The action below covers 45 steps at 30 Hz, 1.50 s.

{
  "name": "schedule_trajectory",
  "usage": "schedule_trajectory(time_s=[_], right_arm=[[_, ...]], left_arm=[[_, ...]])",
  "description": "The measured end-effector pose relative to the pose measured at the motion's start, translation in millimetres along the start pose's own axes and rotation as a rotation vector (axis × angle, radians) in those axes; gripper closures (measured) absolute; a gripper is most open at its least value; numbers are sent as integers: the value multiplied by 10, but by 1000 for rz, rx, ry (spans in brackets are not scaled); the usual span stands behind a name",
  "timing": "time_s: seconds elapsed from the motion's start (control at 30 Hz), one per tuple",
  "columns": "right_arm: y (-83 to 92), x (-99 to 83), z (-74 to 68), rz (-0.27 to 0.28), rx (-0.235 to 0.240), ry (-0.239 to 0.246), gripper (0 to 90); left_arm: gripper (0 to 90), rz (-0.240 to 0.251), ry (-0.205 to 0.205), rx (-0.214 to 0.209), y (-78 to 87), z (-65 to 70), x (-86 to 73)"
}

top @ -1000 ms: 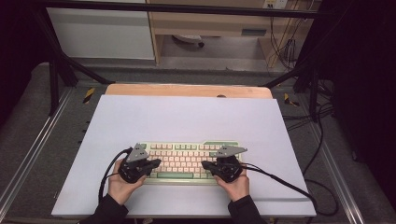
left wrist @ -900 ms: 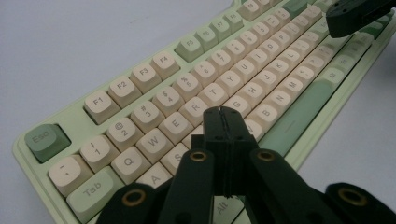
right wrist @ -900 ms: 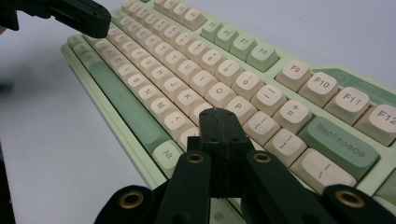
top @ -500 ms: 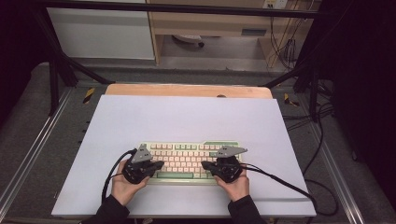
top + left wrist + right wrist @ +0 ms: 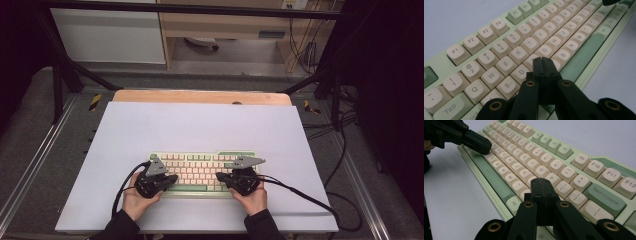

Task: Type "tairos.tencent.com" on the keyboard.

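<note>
**Two clenched grippers poised over a pale green keyboard**

At the near edge of the white table top (image 5: 125,130), around six o'clock in the high view, a person's two hands come in, each holding a black gripper. The left gripper (image 5: 172,178) sits at about seven o'clock and the right gripper (image 5: 220,176) at about five, both over the front rows of the keyboard (image 5: 202,167). In the left gripper view the jaws are pressed flat together with nothing between them, their tip over the home row near D and F (whether it touches a keycap I cannot tell). In the right gripper view the jaws are likewise clenched on nothing, tip near the keys just below P, and the left gripper (image 5: 485,146) shows farther off at ten o'clock. The keyboard lies square to the table's near edge, cream keycaps on a green case, with bare table beyond it toward twelve. Past the table's far edge runs a strip of wooden board (image 5: 200,96).
</note>
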State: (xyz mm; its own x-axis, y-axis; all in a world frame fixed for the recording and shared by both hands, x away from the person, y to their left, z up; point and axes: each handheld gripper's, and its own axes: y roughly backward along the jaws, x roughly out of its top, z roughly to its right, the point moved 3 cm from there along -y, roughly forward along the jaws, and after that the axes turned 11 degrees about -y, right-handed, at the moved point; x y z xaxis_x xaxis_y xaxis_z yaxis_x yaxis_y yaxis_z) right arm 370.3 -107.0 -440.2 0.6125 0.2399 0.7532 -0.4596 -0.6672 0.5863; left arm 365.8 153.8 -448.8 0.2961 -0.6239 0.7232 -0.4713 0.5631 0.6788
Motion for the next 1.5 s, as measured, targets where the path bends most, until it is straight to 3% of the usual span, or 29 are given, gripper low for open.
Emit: schedule_trajectory(time_s=[0.23, 0.77, 1.07, 1.5], right_arm=[[0, 0, -3, 2, 0, -1, 900], [-13, -7, -3, -4, 0, -2, 900], [-1, -1, -3, 1, 1, 2, 900], [0, 1, -3, 3, 2, 3, 900]], left_arm=[[900, 30, -1, 8, 57, 2, 21], [900, 52, 31, 60, 215, -175, 76], [900, 36, 57, 82, 137, -294, 100], [900, -6, 48, 90, -42, -298, 94]])
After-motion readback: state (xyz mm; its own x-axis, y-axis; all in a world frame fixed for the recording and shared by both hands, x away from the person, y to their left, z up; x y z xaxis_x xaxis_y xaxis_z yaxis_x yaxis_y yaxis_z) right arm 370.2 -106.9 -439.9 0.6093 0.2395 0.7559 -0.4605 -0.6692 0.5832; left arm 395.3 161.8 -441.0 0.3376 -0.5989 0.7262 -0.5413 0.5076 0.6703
